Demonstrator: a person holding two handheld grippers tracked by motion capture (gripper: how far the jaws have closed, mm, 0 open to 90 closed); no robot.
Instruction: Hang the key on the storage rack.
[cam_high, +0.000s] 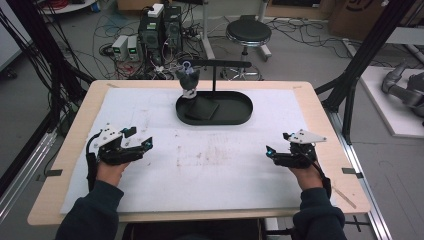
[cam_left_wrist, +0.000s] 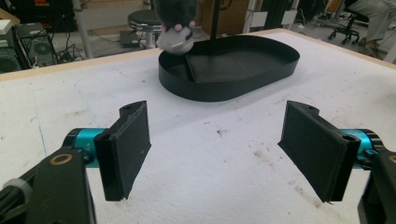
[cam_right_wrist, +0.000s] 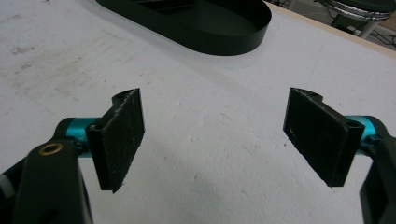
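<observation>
No legible writing — left hand-held gripper (cam_high: 141, 139) and right hand-held gripper (cam_high: 276, 145) both released.

**Jaws wide over the white mat**

My right gripper (cam_right_wrist: 212, 140) hovered with its two black jaws spread far apart and nothing between them. Below lay the scuffed white mat (cam_right_wrist: 196, 154). Ahead sat the black oval tray (cam_right_wrist: 224, 37), and the table's wooden edge (cam_right_wrist: 327, 30) ran beyond it.
</observation>
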